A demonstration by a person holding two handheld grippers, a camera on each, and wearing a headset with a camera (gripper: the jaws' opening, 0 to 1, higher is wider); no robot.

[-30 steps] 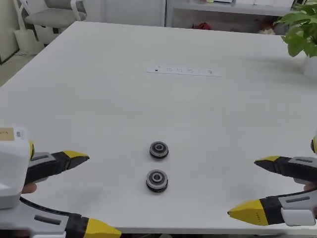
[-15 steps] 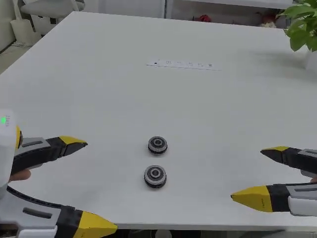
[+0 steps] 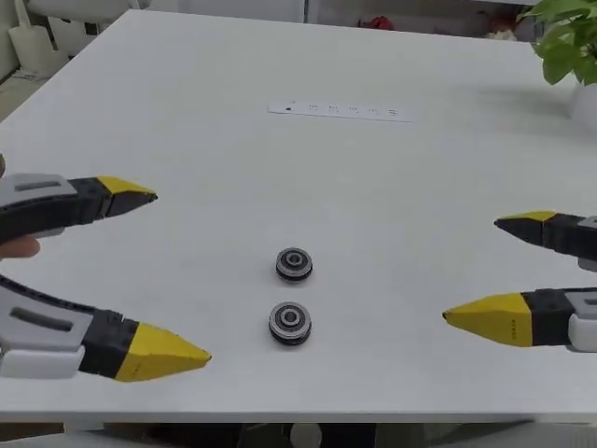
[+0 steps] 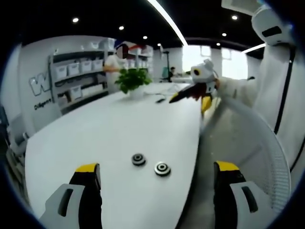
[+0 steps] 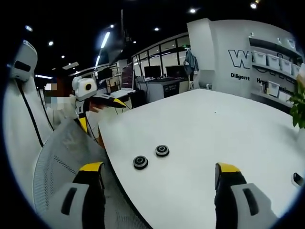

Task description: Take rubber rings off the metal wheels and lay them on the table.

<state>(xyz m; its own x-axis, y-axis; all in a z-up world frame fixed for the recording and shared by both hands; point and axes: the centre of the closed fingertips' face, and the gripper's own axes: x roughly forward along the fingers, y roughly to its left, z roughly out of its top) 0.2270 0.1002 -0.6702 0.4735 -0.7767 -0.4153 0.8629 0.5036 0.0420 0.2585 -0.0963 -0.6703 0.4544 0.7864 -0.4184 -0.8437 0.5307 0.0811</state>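
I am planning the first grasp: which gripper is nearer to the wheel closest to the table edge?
Left. The left gripper, open, has its lower jaw tip close left of the near wheel; the right gripper, also open, stands farther off on its right.

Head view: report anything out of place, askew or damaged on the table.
Nothing stands out. The farther black-ringed metal wheel and the nearer black-ringed metal wheel lie flat on the white table, apart from each other, rings on. The left gripper and right gripper hang open either side, touching neither.
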